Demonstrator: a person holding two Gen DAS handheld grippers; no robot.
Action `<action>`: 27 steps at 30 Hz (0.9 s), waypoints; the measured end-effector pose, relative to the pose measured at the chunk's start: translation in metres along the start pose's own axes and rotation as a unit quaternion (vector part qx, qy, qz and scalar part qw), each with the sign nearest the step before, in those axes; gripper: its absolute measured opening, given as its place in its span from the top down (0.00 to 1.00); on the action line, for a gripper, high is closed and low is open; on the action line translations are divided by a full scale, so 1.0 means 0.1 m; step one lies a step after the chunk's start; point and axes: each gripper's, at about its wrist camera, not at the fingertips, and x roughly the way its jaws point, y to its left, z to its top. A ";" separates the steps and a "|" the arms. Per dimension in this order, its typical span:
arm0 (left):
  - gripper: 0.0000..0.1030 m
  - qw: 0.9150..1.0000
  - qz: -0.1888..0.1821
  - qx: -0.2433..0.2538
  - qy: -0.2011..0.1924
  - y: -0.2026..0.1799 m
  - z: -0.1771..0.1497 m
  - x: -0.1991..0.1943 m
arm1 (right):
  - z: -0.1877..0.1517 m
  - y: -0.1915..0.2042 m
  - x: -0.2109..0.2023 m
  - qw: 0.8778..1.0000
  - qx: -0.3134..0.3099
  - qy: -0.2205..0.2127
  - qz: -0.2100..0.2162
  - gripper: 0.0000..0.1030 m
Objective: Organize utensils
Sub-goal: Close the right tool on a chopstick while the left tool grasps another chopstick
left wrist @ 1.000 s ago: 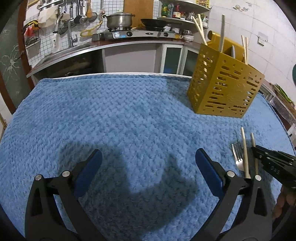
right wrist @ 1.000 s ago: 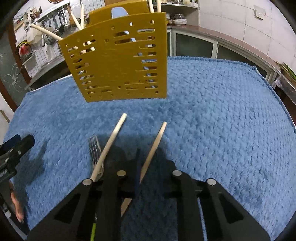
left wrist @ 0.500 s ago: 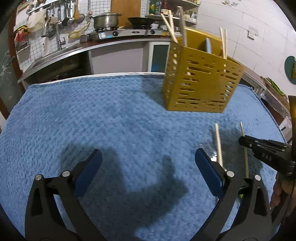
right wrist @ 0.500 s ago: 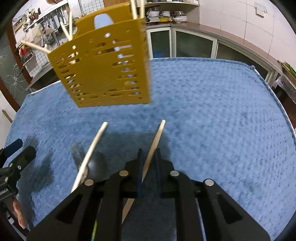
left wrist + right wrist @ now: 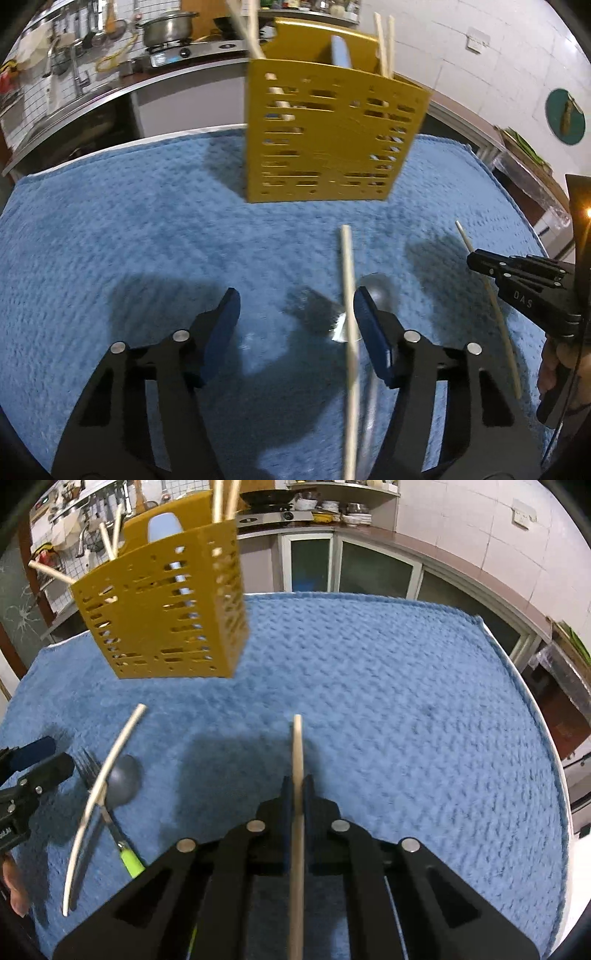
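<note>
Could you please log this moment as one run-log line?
right gripper: shut on pale wooden chopstick | left gripper: closing around second chopstick | yellow slotted utensil holder: upright

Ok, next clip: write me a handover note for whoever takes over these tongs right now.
Right tongs: shut on a chopstick, its tip pointing up the blue cloth.
Left tongs: closing, nothing gripped yet; the second chopstick sits between the pads, close to the right-hand pad.
On the cloth under that chopstick: a fork and a spoon.
Yellow caddy stands upright at the far side and already holds several chopsticks and a pale-handled utensil.
Left to do: grip the second chopstick, put both in the caddy, then the fork and spoon.
</note>
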 end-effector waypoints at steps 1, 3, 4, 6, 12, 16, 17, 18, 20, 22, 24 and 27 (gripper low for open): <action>0.41 1.000 -0.001 0.004 0.003 -0.05 0.02 0.03 | -0.02 -0.04 0.00 1.000 0.004 0.001 0.003 0.94; 0.42 1.000 0.001 0.010 0.008 -0.13 0.07 0.10 | -0.06 -0.11 0.02 1.000 0.015 0.007 0.012 0.94; 0.46 1.000 0.002 0.013 0.013 -0.16 0.10 0.14 | -0.07 -0.12 0.03 1.000 0.017 0.008 0.014 0.94; 0.55 0.999 -0.002 0.015 0.029 -0.19 0.15 0.24 | -0.09 -0.12 0.04 1.000 0.022 0.008 0.021 0.94; 0.72 0.999 0.007 0.023 0.043 -0.24 0.24 0.44 | -0.05 -0.12 0.05 0.999 0.024 0.012 0.026 0.94; 0.83 0.998 0.001 0.017 0.055 -0.20 0.28 0.55 | -0.05 -0.13 0.06 0.999 0.025 0.014 0.024 0.94; 0.84 0.998 -0.001 0.016 0.055 -0.20 0.29 0.56 | -0.04 -0.14 0.08 0.999 0.025 0.014 0.024 0.94; 0.87 0.998 -0.003 0.012 0.054 -0.19 0.30 0.56 | -0.04 -0.13 0.07 0.999 0.026 0.014 0.022 0.94; 0.94 0.999 -0.010 0.005 0.045 -0.17 0.31 0.50 | -0.04 -0.12 0.05 0.999 0.028 0.011 0.026 0.94; 0.96 0.999 -0.011 0.005 0.033 -0.14 0.32 0.41 | -0.05 -0.10 0.00 0.999 0.029 0.004 0.028 0.94; 0.96 1.000 -0.013 0.006 0.017 -0.12 0.33 0.30 | -0.04 -0.07 -0.07 0.999 0.031 -0.006 0.032 0.94; 0.96 1.000 -0.019 0.001 -0.003 -0.09 0.32 0.14 | -0.03 0.00 -0.16 0.999 0.029 -0.017 0.039 0.94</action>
